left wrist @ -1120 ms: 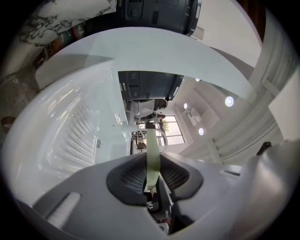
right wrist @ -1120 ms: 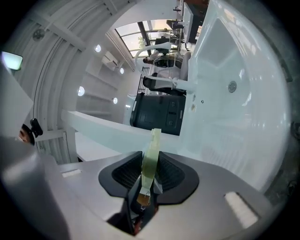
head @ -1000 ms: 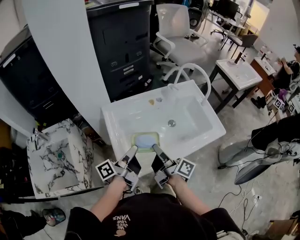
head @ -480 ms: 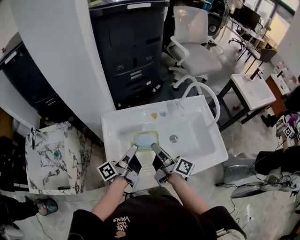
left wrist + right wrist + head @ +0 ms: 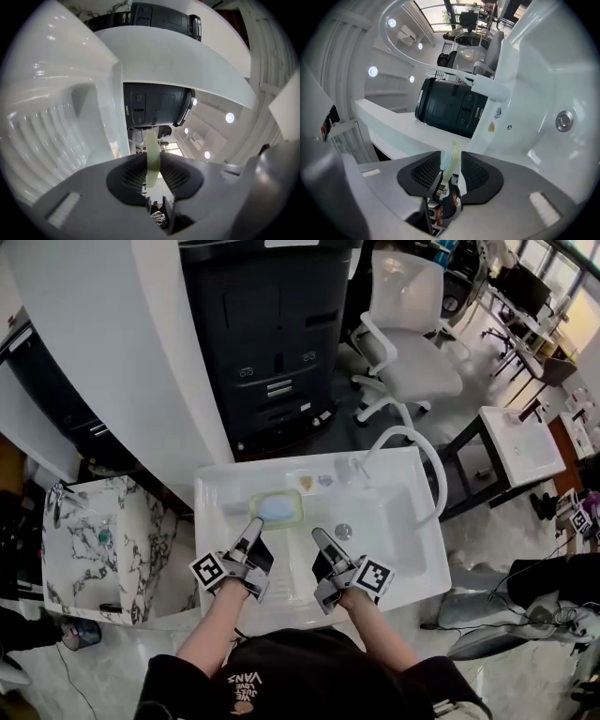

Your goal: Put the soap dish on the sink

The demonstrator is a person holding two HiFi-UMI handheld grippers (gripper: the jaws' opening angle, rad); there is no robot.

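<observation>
Over the left rear part of the white rectangular ceramic sink [image 5: 389,512]: pale green translucent rounded-square soap dish [image 5: 293,513] carrying a pale blue bar of soap [image 5: 275,509]. Dish placed left of the round metal drain [image 5: 343,532] and just in front of the sink's back ledge. Cannot tell from the head view whether resting on the sink or held clear of it. Left gripper [image 5: 253,526] reaching in from the near side to the dish's near left edge. From the left gripper view, left gripper [image 5: 152,169] clamped tight on the thin green rim of the dish [image 5: 152,152], rim seen edge-on and running up between the ribbed black pads. Right gripper [image 5: 317,538] lying right of the left one, tips just beside the dish's near right corner. From the right gripper view, right gripper [image 5: 451,172] nearly closed, with a thin pale green strip [image 5: 453,158] of the same colour pinched between the pads; read as the dish rim. Also there: sink basin [image 5: 543,84] and drain [image 5: 564,121] to the right of the jaws. Behind the sink: black metal cabinet [image 5: 272,343]; further right, white curved tube faucet [image 5: 412,437] and white swivel office chair [image 5: 412,343]. Left of the sink, well apart: marble-patterned basin [image 5: 94,540].
</observation>
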